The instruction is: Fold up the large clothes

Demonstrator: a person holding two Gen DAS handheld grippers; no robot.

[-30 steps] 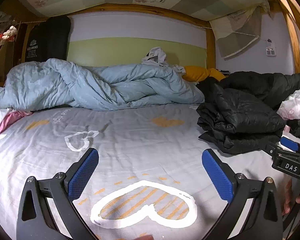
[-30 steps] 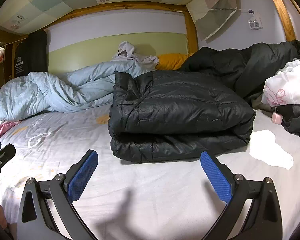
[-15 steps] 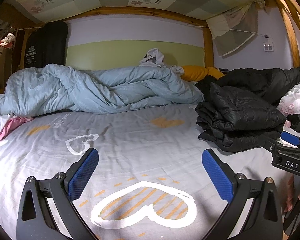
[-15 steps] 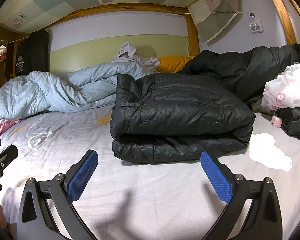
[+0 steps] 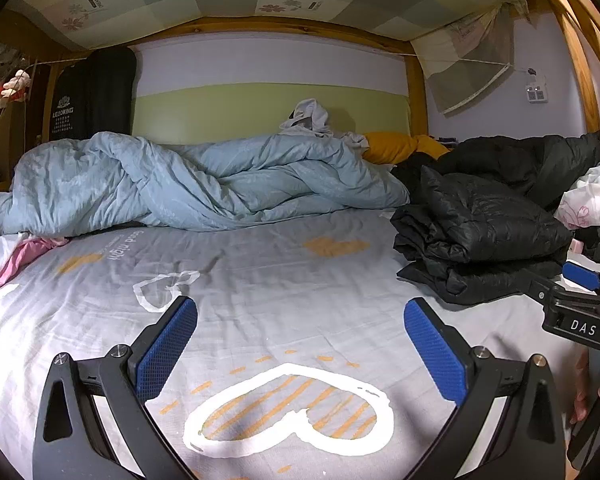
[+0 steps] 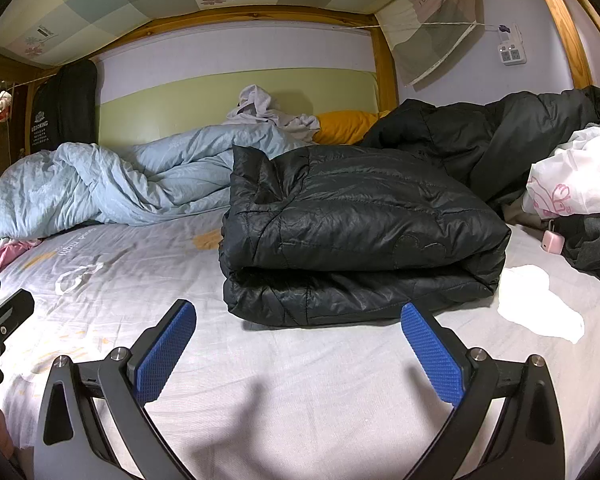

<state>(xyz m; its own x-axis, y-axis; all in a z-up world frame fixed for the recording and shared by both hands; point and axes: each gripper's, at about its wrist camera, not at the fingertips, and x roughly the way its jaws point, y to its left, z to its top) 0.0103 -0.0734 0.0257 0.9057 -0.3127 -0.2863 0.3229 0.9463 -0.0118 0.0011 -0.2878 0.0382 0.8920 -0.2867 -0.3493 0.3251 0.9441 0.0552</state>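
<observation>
A black puffer jacket (image 6: 359, 232) lies folded into a thick bundle on the bed sheet (image 6: 300, 380), straight ahead in the right wrist view and at the right (image 5: 479, 236) in the left wrist view. My right gripper (image 6: 298, 352) is open just short of the bundle's near edge, holding nothing. My left gripper (image 5: 300, 352) is open over the bare sheet with its heart print (image 5: 288, 408), well left of the jacket. The right gripper's tip (image 5: 579, 308) shows at the right edge of the left wrist view.
A crumpled light blue duvet (image 5: 188, 184) lies across the back of the bed. More dark jackets (image 6: 499, 140), a white and pink bag (image 6: 575, 184) and a small pink charger (image 6: 553, 242) sit at the right. A yellow pillow (image 6: 343, 126) and wooden bed posts (image 6: 383, 68) stand behind.
Both views have tilted up slightly and drawn back a little from the folded jacket. Both grippers have stayed open and the jacket has not moved.
</observation>
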